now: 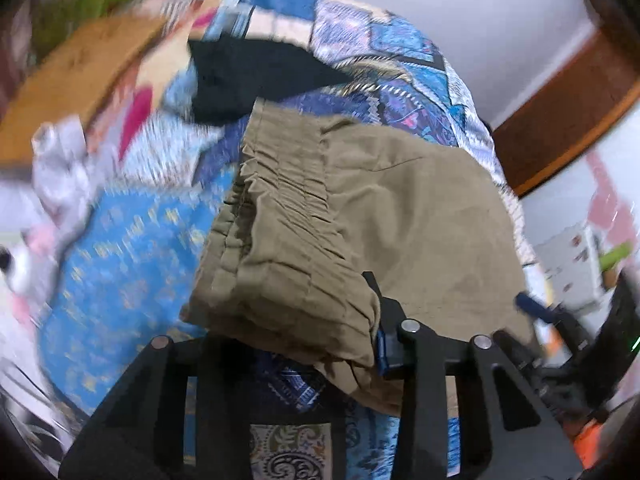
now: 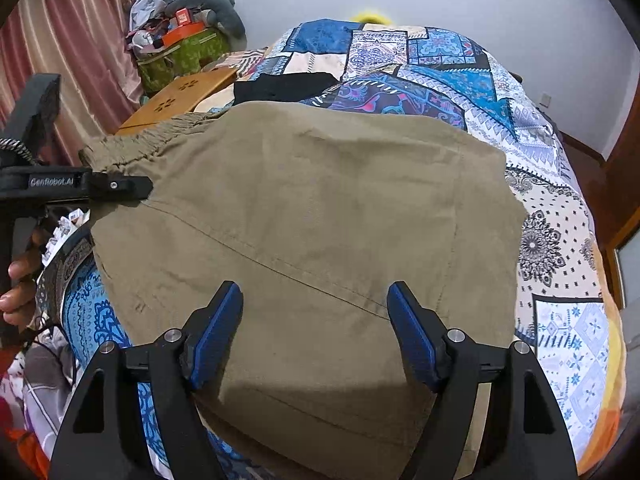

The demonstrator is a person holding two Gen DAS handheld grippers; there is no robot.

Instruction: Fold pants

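Note:
Khaki pants (image 2: 312, 220) lie folded on a patchwork bedspread (image 2: 460, 76), elastic waistband (image 2: 136, 144) at the left. My right gripper (image 2: 314, 308) is open, hovering just above the near part of the pants with nothing between its blue pads (image 2: 218, 332). My left gripper shows in the right wrist view (image 2: 132, 188) at the pants' left edge by the waistband. In the left wrist view the waistband (image 1: 280, 220) is lifted and draped over the gripper (image 1: 376, 320); one finger (image 1: 386, 332) shows beside the cloth, the other is hidden under it.
A black garment (image 2: 288, 86) lies on the bed beyond the pants. A wooden lap table (image 2: 180, 96) and a green bag piled with clutter (image 2: 184, 52) stand at the left by a pink curtain. A wall is behind the bed, a wooden door frame at the right.

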